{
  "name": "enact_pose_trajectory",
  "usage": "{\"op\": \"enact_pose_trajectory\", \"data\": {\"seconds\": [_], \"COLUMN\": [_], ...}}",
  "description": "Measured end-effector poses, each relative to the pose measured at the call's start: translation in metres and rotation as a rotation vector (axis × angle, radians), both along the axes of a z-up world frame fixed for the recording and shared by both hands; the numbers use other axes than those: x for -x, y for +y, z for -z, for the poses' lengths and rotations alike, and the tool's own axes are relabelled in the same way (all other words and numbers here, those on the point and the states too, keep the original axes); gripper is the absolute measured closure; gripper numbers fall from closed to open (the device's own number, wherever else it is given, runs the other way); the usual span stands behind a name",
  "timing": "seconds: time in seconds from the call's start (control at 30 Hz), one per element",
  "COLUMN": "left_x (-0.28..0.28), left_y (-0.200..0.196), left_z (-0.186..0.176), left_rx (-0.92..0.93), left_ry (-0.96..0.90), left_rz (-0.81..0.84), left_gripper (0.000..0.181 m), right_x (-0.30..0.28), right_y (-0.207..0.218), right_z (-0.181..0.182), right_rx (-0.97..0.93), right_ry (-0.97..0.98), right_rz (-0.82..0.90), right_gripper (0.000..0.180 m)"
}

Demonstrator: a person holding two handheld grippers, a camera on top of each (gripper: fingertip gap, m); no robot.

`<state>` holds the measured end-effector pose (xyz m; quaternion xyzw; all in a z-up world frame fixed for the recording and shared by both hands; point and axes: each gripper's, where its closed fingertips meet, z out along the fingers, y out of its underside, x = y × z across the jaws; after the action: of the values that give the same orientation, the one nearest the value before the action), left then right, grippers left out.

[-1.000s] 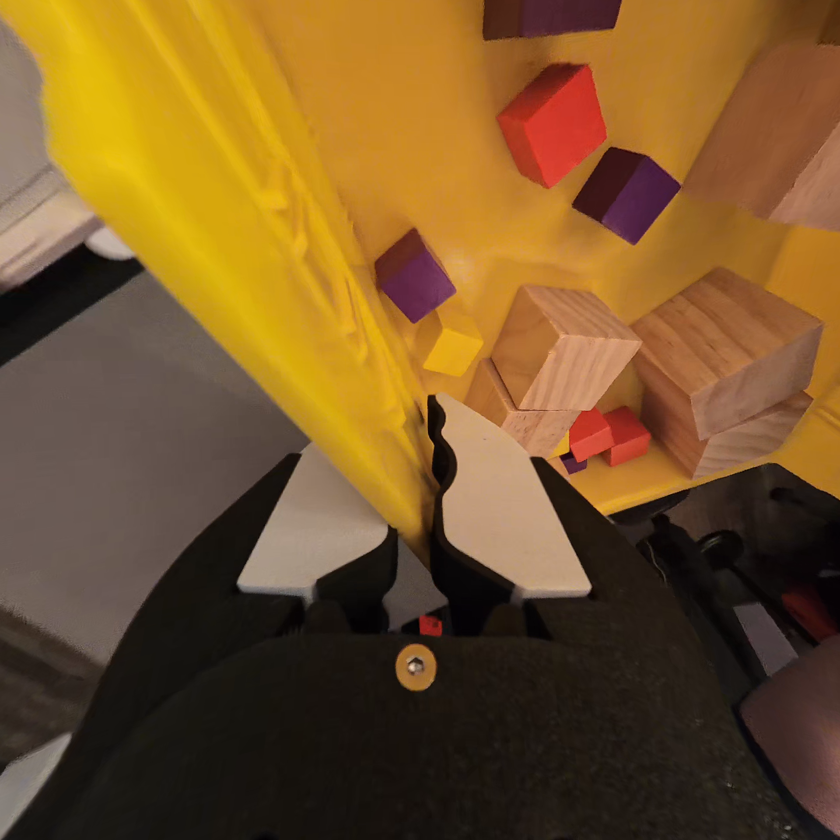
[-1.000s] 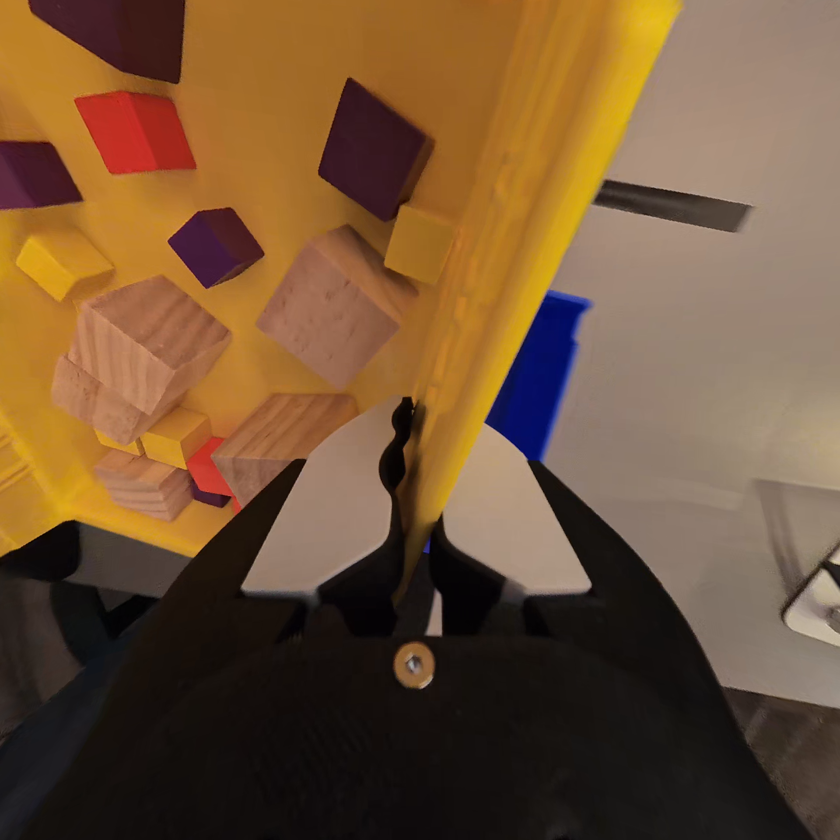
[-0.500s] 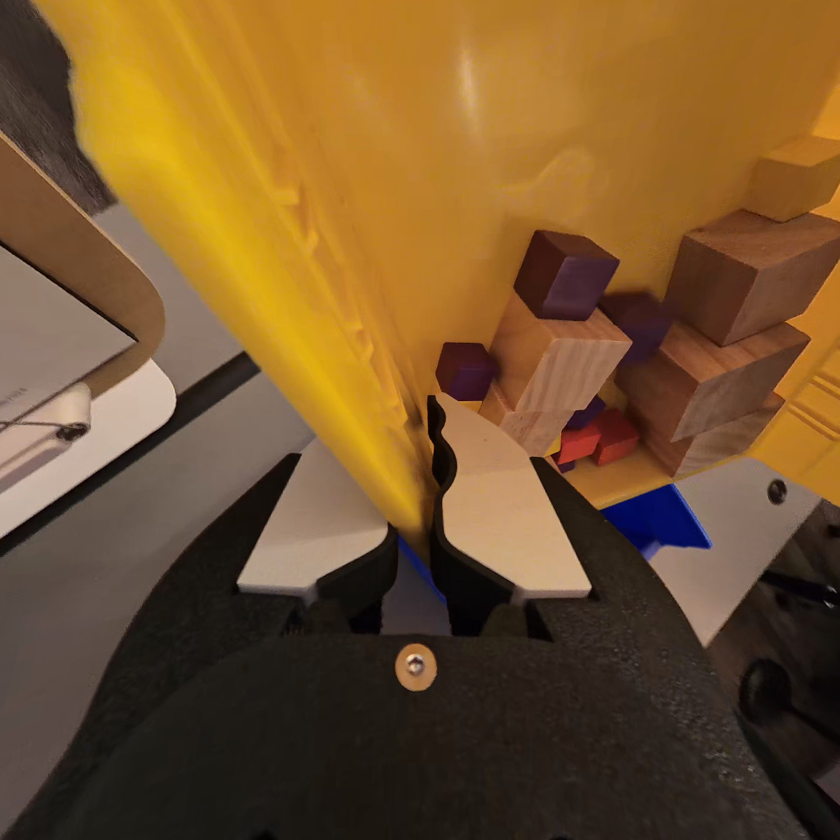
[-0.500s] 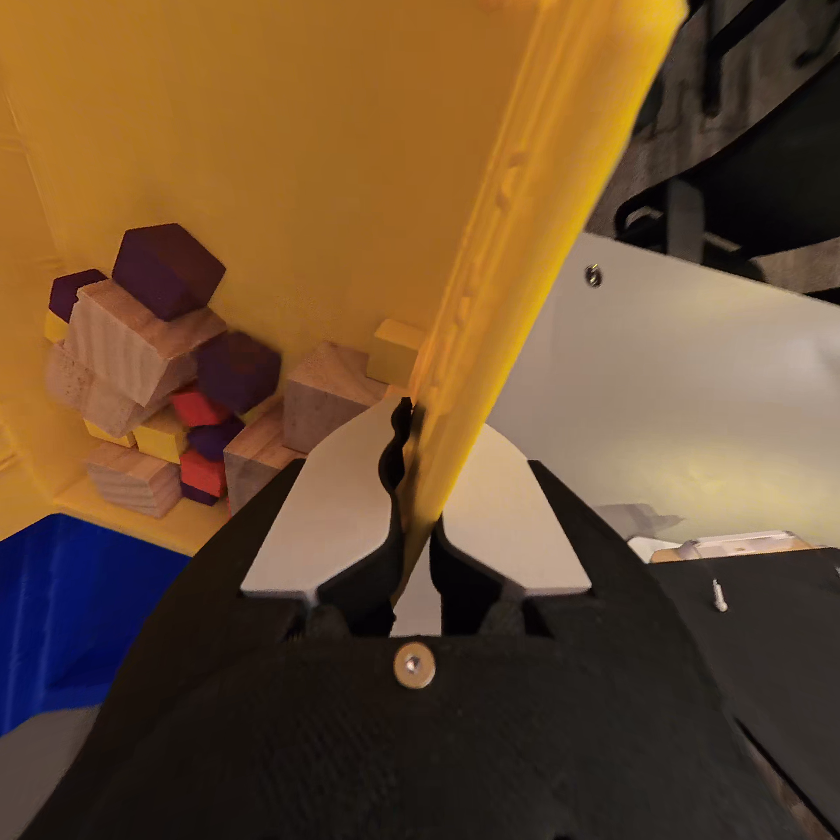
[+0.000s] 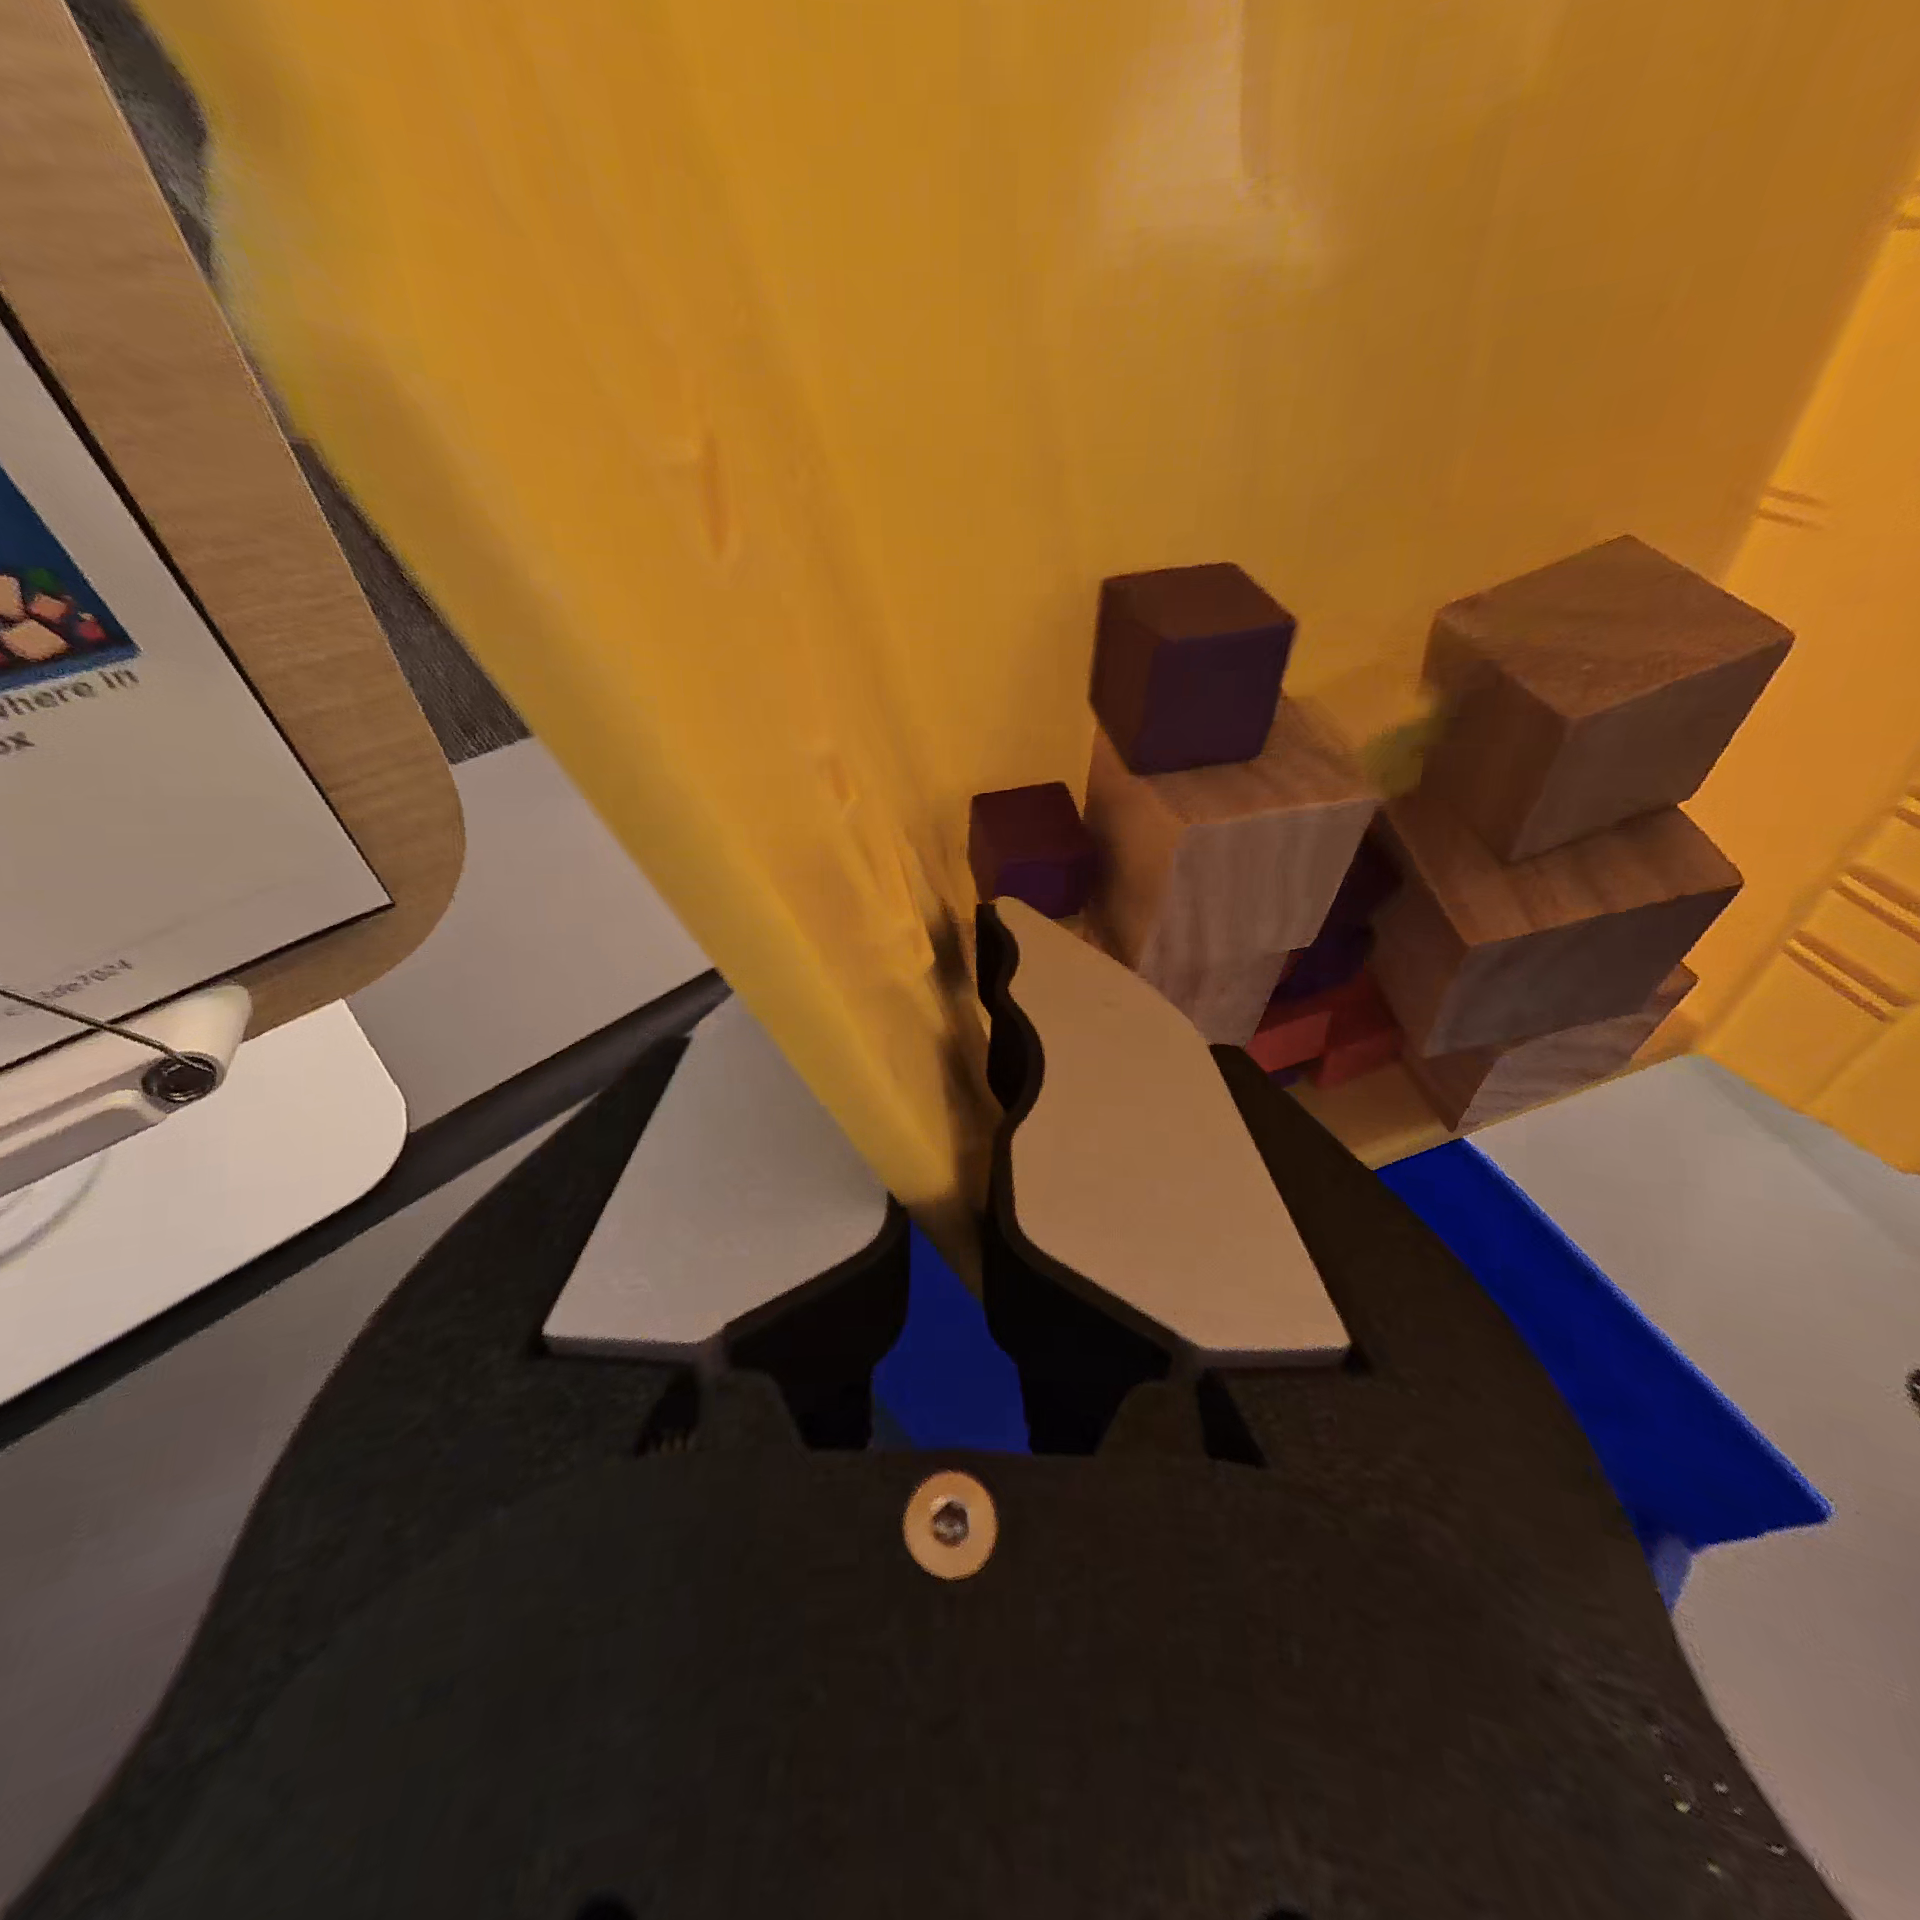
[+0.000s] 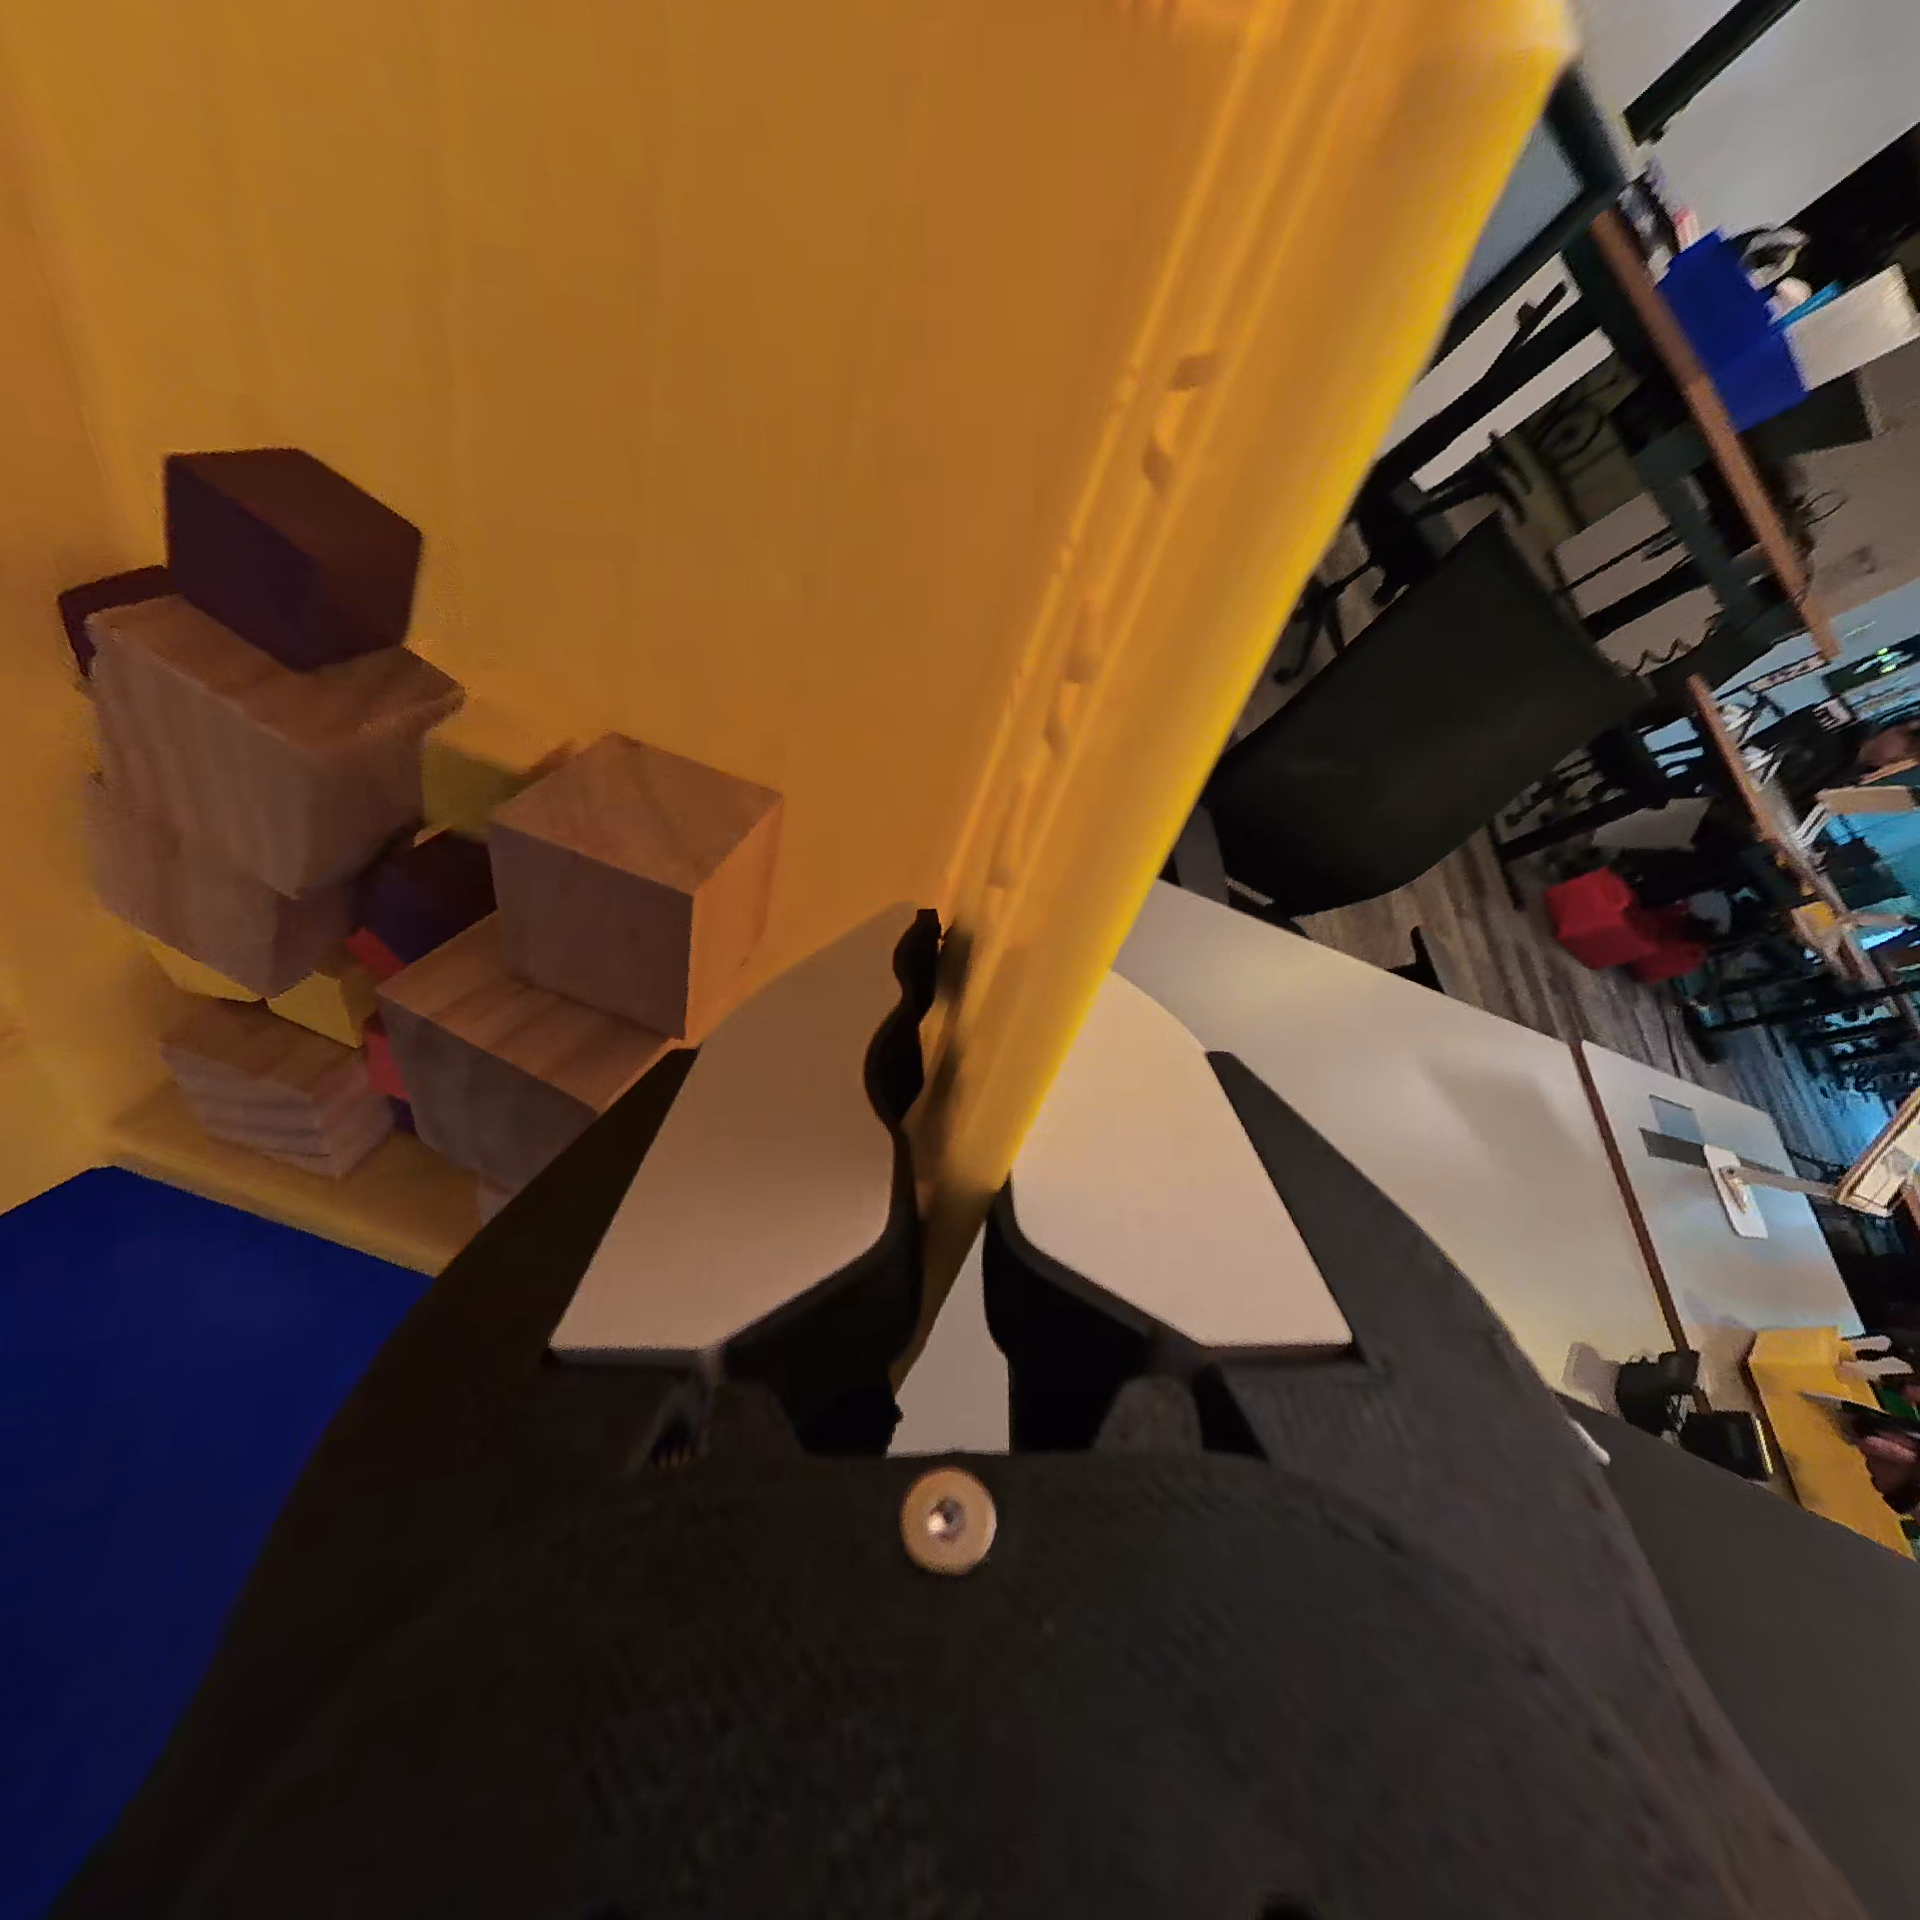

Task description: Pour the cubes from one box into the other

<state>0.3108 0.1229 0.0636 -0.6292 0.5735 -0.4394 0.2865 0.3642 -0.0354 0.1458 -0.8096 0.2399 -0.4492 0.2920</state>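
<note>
I hold a yellow box (image 5: 935, 364) steeply tilted, one gripper on each side wall. My left gripper (image 5: 961, 935) is shut on its left wall. My right gripper (image 6: 940, 930) is shut on its right wall (image 6: 1195, 520). Wooden, purple, red and yellow cubes (image 5: 1455, 862) are heaped against the box's lower end wall; they also show in the right wrist view (image 6: 416, 883). A blue box (image 5: 1558, 1351) lies just below that low end, and shows at lower left in the right wrist view (image 6: 156, 1455).
A grey table (image 5: 1766, 1195) carries the blue box. A wooden-framed sign (image 5: 156, 727) on a white stand is at the left. Beyond the table's right edge are dark chairs (image 6: 1455, 727) and other desks.
The yellow box has tipped much further, from nearly flat to steep. The scattered cubes have slid into a heap at its low end, above the blue box.
</note>
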Motion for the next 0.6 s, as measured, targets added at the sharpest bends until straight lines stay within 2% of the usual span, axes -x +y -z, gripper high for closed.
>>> {"op": "enact_pose_trajectory", "data": {"seconds": [0.43,0.6], "left_x": [0.005,0.004], "left_y": [-0.006,-0.006], "left_z": [-0.016,-0.017], "left_rx": [-0.131,-0.134], "left_ry": [-0.163,-0.171], "left_rz": [-0.012,-0.010], "left_gripper": [0.171,0.171], "right_x": [0.012,0.015], "right_y": [-0.014,-0.017], "right_z": [-0.002,-0.001], "right_rx": [-0.132,-0.146], "right_ry": [-0.148,-0.165], "right_rz": [-0.024,-0.017], "right_gripper": [0.174,0.174]}}
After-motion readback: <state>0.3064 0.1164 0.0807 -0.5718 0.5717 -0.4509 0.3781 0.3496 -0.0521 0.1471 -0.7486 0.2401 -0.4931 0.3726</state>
